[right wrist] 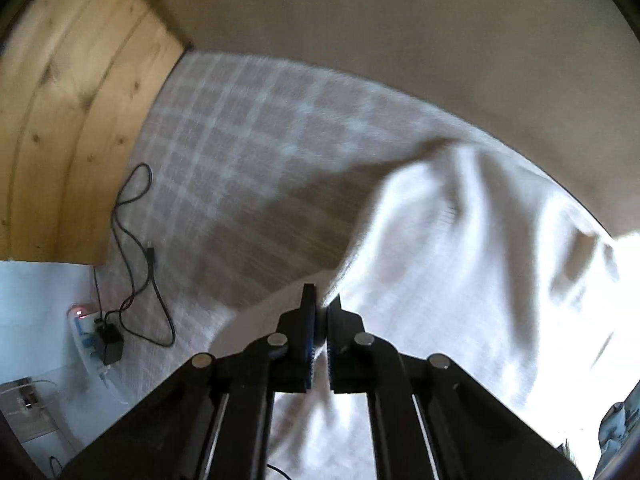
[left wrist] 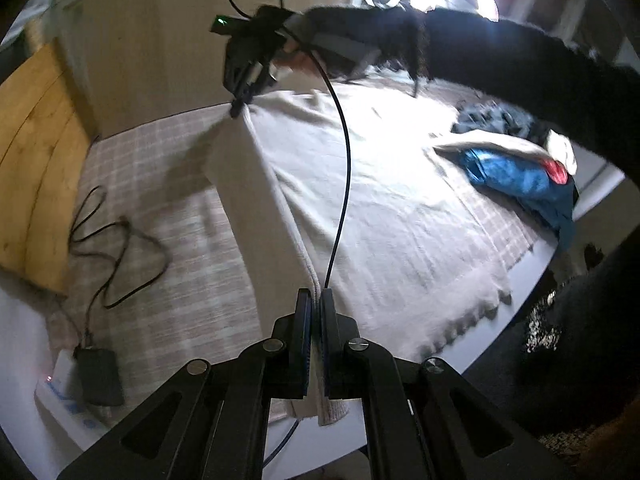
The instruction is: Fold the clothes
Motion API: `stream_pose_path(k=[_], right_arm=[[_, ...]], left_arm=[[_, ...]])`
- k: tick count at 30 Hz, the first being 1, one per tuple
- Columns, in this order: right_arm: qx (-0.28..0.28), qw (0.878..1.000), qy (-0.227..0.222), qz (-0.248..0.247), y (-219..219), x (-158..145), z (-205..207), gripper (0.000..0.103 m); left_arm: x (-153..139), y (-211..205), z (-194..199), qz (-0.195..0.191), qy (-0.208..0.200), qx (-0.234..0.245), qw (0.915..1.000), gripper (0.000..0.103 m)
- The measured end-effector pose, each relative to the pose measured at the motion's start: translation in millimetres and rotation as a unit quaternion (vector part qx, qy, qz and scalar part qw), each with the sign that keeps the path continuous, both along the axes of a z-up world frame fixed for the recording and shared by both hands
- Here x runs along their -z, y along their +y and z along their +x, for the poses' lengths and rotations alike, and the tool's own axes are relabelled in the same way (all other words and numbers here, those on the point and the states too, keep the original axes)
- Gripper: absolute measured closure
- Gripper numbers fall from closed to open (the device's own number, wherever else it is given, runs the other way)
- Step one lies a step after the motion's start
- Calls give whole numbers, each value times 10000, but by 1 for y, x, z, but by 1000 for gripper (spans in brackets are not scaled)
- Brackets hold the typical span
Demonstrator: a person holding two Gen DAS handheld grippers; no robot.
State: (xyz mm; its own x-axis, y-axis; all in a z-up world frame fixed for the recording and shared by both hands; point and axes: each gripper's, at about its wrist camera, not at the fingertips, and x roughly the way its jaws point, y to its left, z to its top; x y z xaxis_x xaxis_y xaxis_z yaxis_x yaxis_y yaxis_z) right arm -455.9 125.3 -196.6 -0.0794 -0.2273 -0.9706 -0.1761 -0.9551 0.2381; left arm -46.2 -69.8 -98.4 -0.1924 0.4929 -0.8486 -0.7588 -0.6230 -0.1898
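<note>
At the far left of the bed, a black cable (left wrist: 120,248) and black adapter (left wrist: 100,376) lie on the checked beige bedspread (left wrist: 192,280) beside the wooden headboard (left wrist: 36,160). Your left gripper (left wrist: 316,304) is clamped on the near corner of the cream woven cloth (left wrist: 380,200). Your right gripper (left wrist: 240,104) pinches the far corner, so the raised edge runs taut between them; the rest lies on the bed. To the right sits a blue crumpled garment (left wrist: 516,176).
</note>
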Motion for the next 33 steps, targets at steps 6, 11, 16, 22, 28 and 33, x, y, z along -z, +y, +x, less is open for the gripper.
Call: stream_pose_path(k=[6, 11, 16, 22, 28, 33], right_arm=[[325, 9986, -139, 399, 56, 28, 44, 80], [72, 9984, 185, -536, 71, 0, 107, 66], [-224, 9850, 592, -1604, 84, -35, 174, 66], [-605, 9619, 1063, -2445, 94, -74, 250, 66], [-1552, 9748, 607, -1481, 37, -45, 237, 66], [-1695, 9795, 1032, -353, 18, -23, 197, 66]], left_arm=[[30, 44, 36, -350, -469, -175, 9981, 91], [40, 57, 64, -414, -875, -548, 9938, 88], [4, 0, 99, -89, -1032, -1255, 9867, 74], [14, -9, 114, 9, -1105, -1881, 9759, 72], [81, 63, 96, 772, -1785, -1778, 9647, 72], [130, 125, 86, 483, -2014, -1853, 9606, 72]])
